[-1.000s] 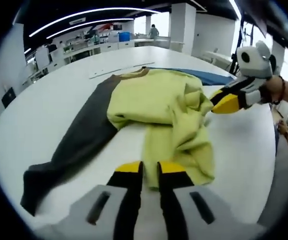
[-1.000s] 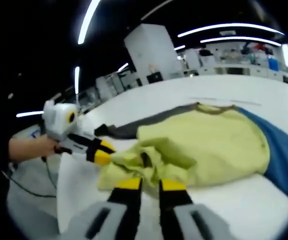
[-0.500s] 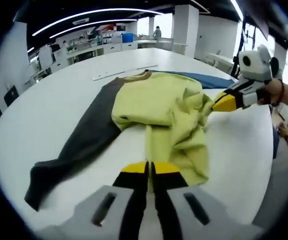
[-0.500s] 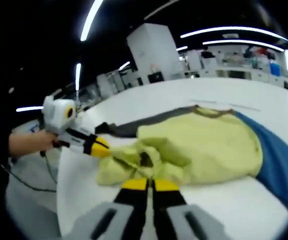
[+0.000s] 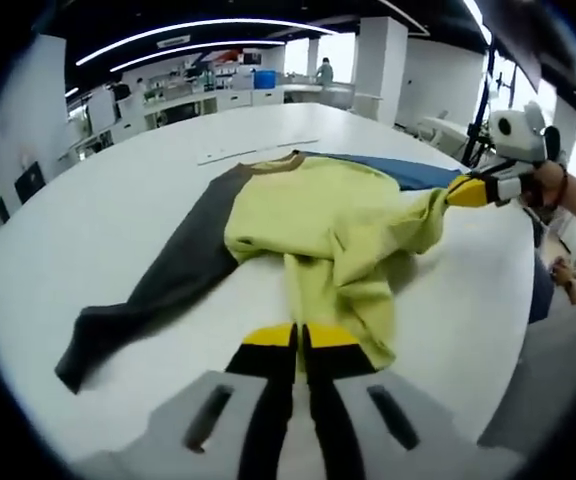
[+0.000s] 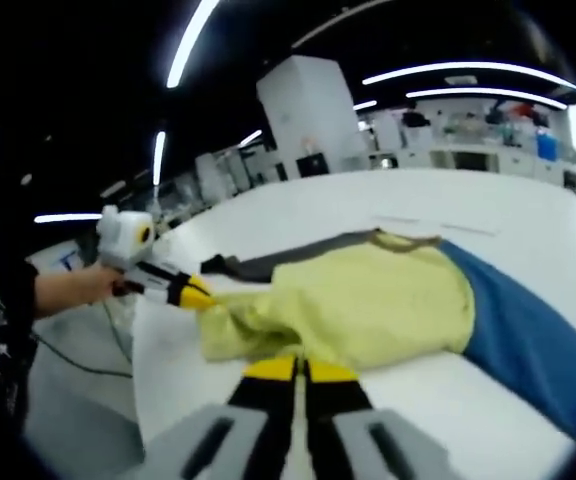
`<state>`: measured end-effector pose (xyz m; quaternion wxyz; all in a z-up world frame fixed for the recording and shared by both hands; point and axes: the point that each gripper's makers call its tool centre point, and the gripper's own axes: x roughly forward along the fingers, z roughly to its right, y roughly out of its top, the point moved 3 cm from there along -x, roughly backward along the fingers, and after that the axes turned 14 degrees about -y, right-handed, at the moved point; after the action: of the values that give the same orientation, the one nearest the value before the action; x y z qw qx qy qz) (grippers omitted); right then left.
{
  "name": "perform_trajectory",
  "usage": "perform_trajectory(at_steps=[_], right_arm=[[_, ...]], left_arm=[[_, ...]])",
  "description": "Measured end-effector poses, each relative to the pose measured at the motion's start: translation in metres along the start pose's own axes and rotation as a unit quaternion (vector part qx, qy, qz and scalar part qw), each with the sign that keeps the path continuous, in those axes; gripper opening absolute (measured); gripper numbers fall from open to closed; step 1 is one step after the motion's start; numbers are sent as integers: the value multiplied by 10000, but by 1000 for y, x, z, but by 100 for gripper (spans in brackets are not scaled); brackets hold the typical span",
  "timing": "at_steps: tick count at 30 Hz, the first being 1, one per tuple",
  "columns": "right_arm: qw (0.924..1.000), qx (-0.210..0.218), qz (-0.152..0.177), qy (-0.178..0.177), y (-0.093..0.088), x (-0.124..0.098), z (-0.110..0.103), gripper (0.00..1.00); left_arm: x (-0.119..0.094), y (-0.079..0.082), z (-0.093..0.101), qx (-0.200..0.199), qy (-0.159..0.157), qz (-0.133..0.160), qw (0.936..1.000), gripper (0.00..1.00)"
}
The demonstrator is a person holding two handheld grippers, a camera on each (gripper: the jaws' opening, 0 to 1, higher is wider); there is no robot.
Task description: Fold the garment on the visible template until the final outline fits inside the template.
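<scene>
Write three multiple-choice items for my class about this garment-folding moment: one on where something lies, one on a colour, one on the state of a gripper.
1. Where does the dark grey sleeve lie in the left gripper view?
A. Stretched flat on the white table
B. Hanging off the table edge
C. Rolled up on the yellow body

2. What colour is the other sleeve?
A. Red
B. Blue
C. White

3. How stands the right gripper?
A. Wide open above the table
B. Lying on the table
C. Shut on the yellow hem

Answers: 1 A, the sleeve runs out flat across the tabletop. 2 B, blue cloth spreads beside the yellow sweatshirt. 3 C, its yellow tips pinch the cloth and pull it taut.
</scene>
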<state>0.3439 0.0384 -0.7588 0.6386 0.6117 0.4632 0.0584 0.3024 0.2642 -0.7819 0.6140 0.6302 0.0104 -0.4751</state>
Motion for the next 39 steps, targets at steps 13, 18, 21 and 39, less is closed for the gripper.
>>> perform_trajectory(at_steps=[13, 18, 21, 39], right_arm=[[9992, 265, 258, -130, 9, -38, 9, 0], [9992, 282, 286, -81, 10, -51, 7, 0], [9993, 262, 250, -34, 9, -61, 6, 0], [9991, -9, -413, 66, -31, -102, -3, 0]], left_arm=[[-24, 21, 4, -528, -26, 471, 9975, 0], [-34, 20, 7, -511, 60, 400, 9979, 0], [-43, 19, 7, -540, 123, 390, 9977, 0], [-77, -22, 30, -890, 536, 200, 9944, 0]])
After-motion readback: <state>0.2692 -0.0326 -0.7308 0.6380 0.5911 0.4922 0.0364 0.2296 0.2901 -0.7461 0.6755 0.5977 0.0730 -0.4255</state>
